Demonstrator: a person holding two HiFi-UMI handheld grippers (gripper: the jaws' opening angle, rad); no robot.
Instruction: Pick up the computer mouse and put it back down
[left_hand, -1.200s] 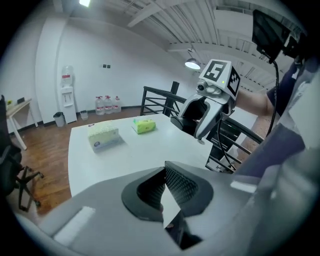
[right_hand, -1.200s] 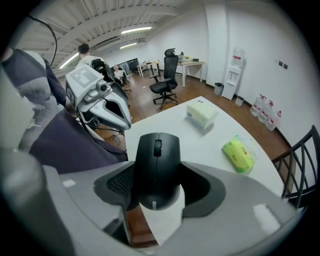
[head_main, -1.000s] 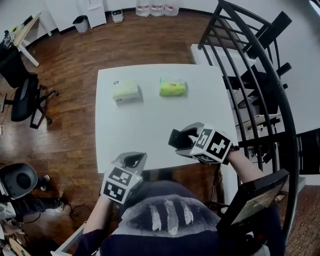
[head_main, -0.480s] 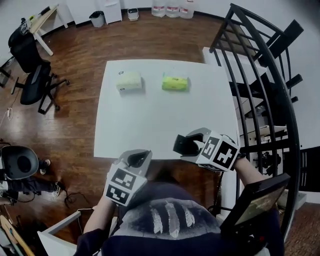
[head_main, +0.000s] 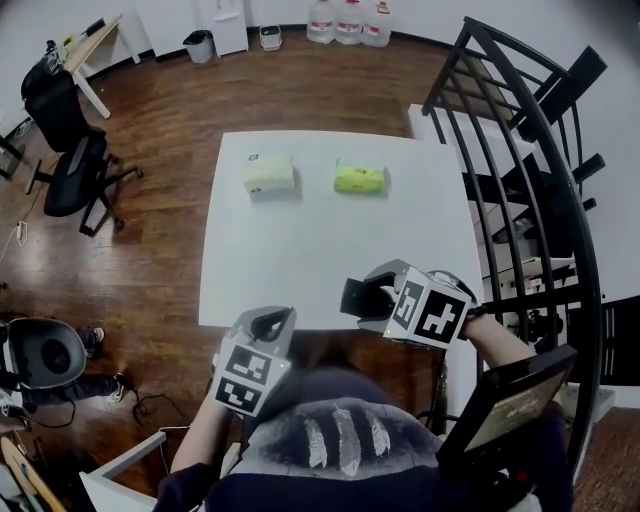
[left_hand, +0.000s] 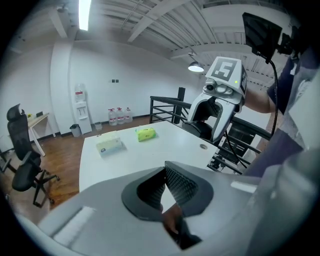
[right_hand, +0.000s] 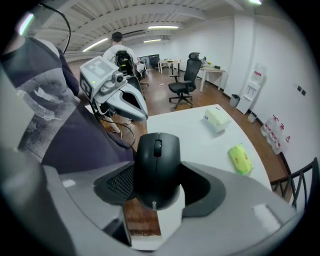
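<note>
Black mouse (right_hand: 157, 170) sits clamped in right tongs (head_main: 362, 298), held above the worktop's (head_main: 300, 250) near edge, right side. Left tongs (left_hand: 164, 172) pinched together, empty, just off the same near edge. Pale tissue pack (head_main: 269, 173) and green pack (head_main: 360, 179) lie at the worktop's far side, well apart from mouse. Railing (head_main: 520, 160) flanks the worktop's right; office chair (head_main: 72, 172) stands off its left.

White table (head_main: 300, 260): pale tissue pack (head_main: 269, 173), green tissue pack (head_main: 360, 179).

floor: dark wood (head_main: 160, 250); table: white (head_main: 300, 250); office chair: black (head_main: 70, 185); walls: white (left_hand: 100, 75)
</note>
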